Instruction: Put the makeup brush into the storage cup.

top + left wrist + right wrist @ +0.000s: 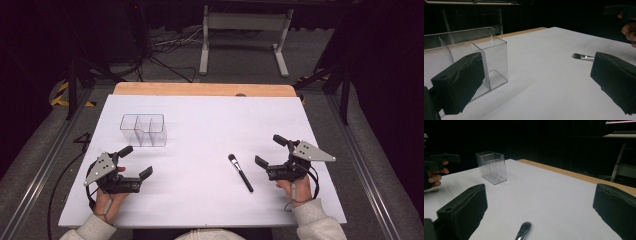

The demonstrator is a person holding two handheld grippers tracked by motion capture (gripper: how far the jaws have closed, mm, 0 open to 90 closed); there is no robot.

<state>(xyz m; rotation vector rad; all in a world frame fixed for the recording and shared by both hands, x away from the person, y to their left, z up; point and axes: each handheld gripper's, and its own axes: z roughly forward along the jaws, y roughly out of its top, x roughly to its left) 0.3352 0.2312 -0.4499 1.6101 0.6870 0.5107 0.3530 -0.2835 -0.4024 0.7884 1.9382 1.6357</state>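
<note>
Gaping empty, both claws [135, 161] [268, 150] frame a brush [523, 230] cut off below.

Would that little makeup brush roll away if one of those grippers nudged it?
Probably a little: the makeup brush has a slim, round-looking handle lying flat on the smooth white table. It looks light, and its soft bristle end would likely bend.

Clear divided box [489, 57] left, makeup brush [582, 57] right, on white table [544, 82].
</note>
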